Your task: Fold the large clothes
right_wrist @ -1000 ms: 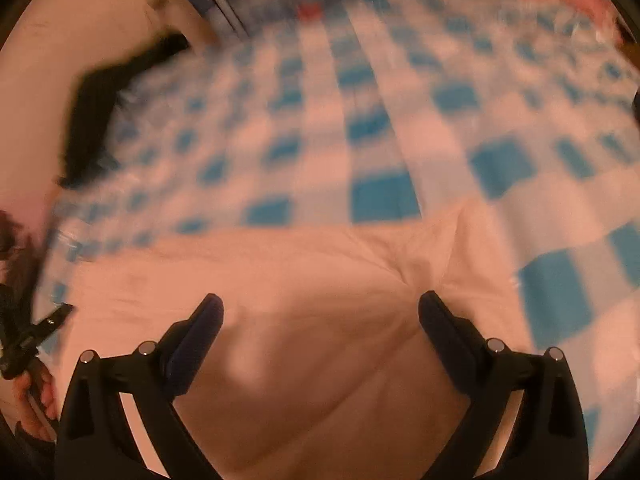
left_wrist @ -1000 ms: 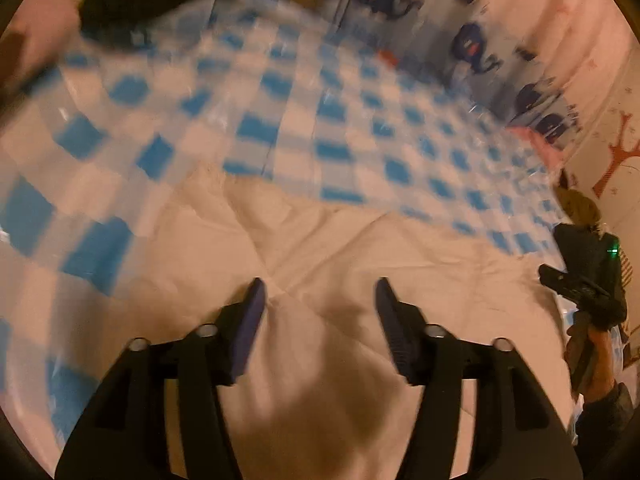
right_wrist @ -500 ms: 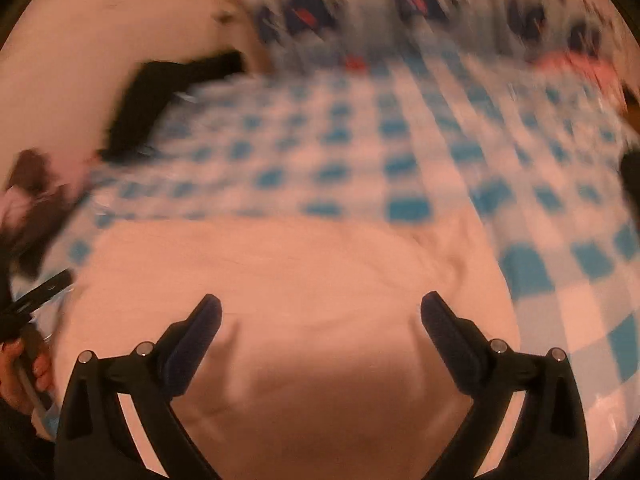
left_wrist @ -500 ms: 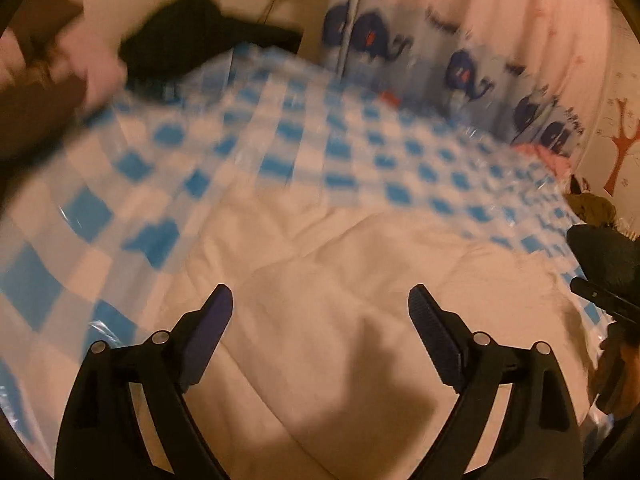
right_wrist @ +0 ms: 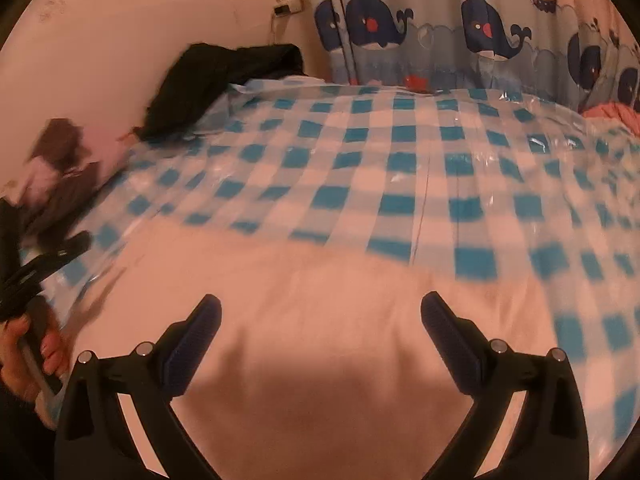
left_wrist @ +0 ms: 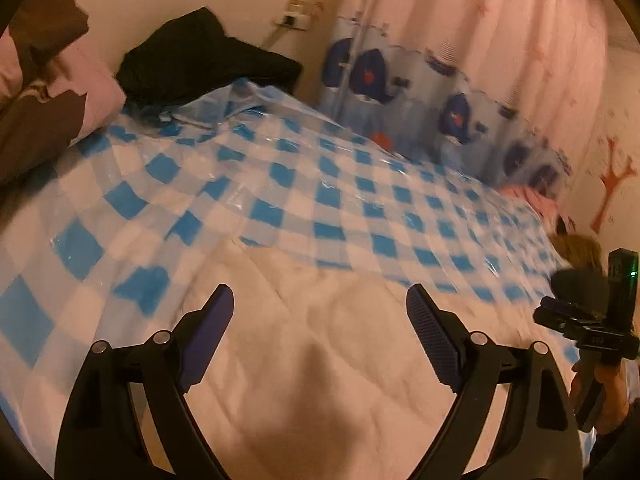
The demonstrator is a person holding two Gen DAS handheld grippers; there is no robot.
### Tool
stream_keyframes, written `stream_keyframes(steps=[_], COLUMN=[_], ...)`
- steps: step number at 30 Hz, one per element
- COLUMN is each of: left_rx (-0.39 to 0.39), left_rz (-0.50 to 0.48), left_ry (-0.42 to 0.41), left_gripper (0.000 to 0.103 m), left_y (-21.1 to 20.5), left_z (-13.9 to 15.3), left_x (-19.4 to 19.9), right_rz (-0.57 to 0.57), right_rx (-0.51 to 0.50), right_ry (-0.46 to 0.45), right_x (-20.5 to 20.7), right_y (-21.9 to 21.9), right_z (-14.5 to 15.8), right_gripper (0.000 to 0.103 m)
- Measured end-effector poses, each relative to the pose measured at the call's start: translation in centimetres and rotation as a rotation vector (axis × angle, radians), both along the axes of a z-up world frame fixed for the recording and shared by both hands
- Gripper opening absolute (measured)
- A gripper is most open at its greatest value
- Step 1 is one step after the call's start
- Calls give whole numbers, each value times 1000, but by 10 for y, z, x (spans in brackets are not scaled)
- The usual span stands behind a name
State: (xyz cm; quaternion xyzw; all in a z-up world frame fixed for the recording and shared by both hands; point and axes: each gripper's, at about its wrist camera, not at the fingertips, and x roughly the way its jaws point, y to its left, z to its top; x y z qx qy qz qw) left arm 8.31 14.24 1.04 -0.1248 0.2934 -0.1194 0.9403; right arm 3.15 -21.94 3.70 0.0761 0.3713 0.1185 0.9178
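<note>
A large pale cream garment (left_wrist: 320, 360) lies spread flat on a blue-and-white checked plastic sheet (left_wrist: 280, 184) that covers a bed. My left gripper (left_wrist: 319, 294) hovers open above the garment's near part, with nothing between its fingers. My right gripper (right_wrist: 321, 300) is also open above the garment (right_wrist: 280, 280), and its jaws are empty. In the left wrist view the right gripper (left_wrist: 580, 320) shows at the right edge, held by a hand. In the right wrist view the left gripper (right_wrist: 32, 276) shows blurred at the left edge, also in a hand.
A black clothes pile (left_wrist: 200, 60) lies at the bed's far left corner by the wall. A pink and brown pillow (left_wrist: 48, 92) sits at the left. A whale-print curtain (right_wrist: 440, 32) hangs behind the bed, and a pink cloth (left_wrist: 532, 200) lies at the far right.
The left jaws spread wider, off the crease they were around. Both grippers lifted and tilted up, so more of the bed, wall and curtain shows.
</note>
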Motion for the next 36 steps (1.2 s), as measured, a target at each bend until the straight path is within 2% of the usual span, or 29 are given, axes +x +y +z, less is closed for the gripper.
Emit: stream_keyframes(steps=[2,3,4,5,6,7,10,13,15,16,17,18,19,20,22,25,27,28,30,31,32,35,36], left_rx=[-12,-21,-26,-43,-82,-87,-62,-68,-84,-85,-92,-95,-71,-43,-24,26,55,58,31,16,-3,-88,-113], left_rz=[44,48,47,40,32,36,40,47,46,43,36,30,40,48,53,21,14,18,26,29,31,4,-8], left_ry=[50,110,164,196,217,215,206,200,208,213,215,216,214,219,219,199,185,180,177,171,164,146,152], left_gripper=[84,84,84,84,84,84,84,84,84,84,84,84,84,84,84,84,84,84,84,84,84,87,87], left_y=[5,9,13,14,19,20,15,18,21,20,21,19,17,16,19,23,29,32,40,42,44,49,50], left_z=[-14,-31,-45,-56,-64,-67,-68,-69,-72,-73,-72,-71,-69,-68,-62,-48,-42,-39,-33,-30,-27,-20,-21], left_x=[20,31,39,45,47,43,38,36,39,40,39,38,36,30,18,-13,-37,-47,-69,-76,-85,-116,-121], right_rz=[-24,-49,-74,-81,-87,-99,-76,-117,-213,-271,-296,-285,-293,-289,-262,-152,-20,40,113,166,245,318,333], right_rx=[-81,-124,-129,-33,95,148,107,158,133,109,150,225,250,212,148,207,266,298,257,289,371,569,599], right_ry=[43,79,162,258,306,306,321,165,88,109,219,259,253,267,264,110,75,91,116,136,181,266,290], right_x=[40,57,72,82,84,85,79,35,6,-1,2,5,5,9,6,-46,-89,-108,-146,-155,-169,-185,-184], right_y=[4,2,-6,-20,-35,-44,-44,-61,-83,-93,-107,-114,-119,-116,-104,-86,-63,-53,-24,-15,-1,30,44], right_z=[-17,-35,-64,-92,-109,-111,-98,-56,-52,-66,-102,-118,-118,-111,-90,-36,-18,-18,-26,-32,-42,-65,-72], right_gripper=[96,96,96,96,96,96,96,96,96,96,96,96,96,96,96,96,96,96,96,96,96,96,96])
